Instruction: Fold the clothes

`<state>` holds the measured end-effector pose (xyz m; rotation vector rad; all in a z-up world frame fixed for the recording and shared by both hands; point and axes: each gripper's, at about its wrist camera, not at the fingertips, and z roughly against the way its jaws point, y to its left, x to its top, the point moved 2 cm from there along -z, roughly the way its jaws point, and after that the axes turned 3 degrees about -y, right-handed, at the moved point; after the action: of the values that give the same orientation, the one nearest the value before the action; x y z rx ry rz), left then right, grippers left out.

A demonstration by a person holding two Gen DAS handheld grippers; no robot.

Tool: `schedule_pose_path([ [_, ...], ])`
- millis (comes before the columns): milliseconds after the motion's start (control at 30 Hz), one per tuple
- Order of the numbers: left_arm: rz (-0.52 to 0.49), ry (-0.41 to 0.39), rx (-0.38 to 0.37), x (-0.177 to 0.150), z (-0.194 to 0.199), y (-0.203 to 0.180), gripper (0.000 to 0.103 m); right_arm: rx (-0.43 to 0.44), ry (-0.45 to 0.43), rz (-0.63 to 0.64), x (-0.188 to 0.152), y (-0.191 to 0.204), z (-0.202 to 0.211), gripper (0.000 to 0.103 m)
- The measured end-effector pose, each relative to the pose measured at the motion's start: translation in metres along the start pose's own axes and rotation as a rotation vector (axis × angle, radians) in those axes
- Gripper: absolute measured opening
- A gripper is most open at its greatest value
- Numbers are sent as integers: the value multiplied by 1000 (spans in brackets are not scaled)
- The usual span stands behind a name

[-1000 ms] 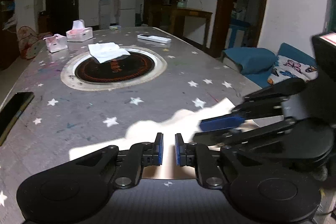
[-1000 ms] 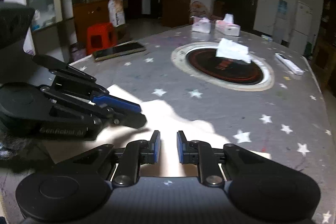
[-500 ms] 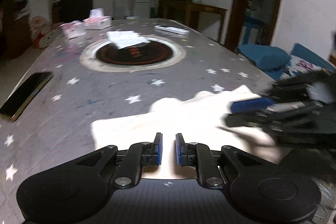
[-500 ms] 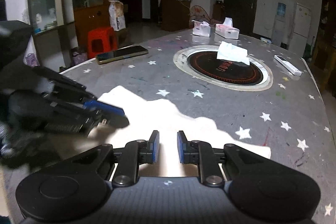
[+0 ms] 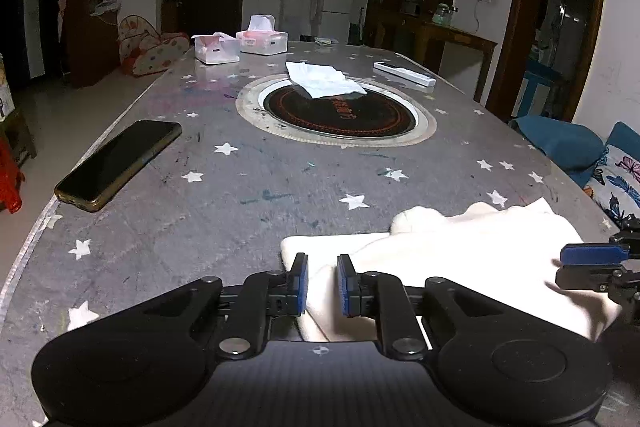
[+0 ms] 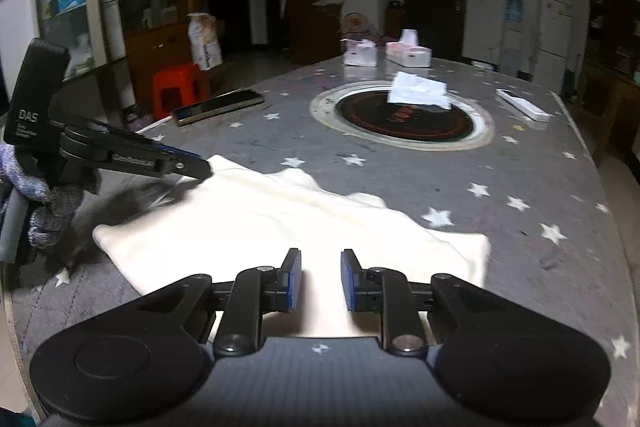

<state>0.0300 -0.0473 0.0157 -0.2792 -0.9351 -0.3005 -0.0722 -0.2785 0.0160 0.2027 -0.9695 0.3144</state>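
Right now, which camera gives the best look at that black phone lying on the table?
The left wrist view: the phone lies close and large near the table's left edge, its dark screen and case rim clear. The right wrist view shows it farther off, smaller, and slightly blurred.

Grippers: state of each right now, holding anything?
Left gripper: jaws opening, cream garment between the pads, not pinched.
Right gripper: jaws opening over the same garment, nothing gripped.
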Motion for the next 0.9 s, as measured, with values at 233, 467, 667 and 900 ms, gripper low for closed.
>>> schedule_pose_path([
  [233, -52, -6, -188, -2, 15, -52, 17, -59, -9, -72, -9, -15, 8, 21],
  [467, -133, 45, -255, -17, 4, -86, 17, -73, 2, -99, -21, -23, 2, 21],
  [667, -145, 24, -274, -16, 15, -89, 17, -88, -41, -97, -18, -20, 30, 21],
  [900, -182, 25, -335, -26, 23, -110, 17, -104, -32, -87, -33, -17, 40, 20],
])
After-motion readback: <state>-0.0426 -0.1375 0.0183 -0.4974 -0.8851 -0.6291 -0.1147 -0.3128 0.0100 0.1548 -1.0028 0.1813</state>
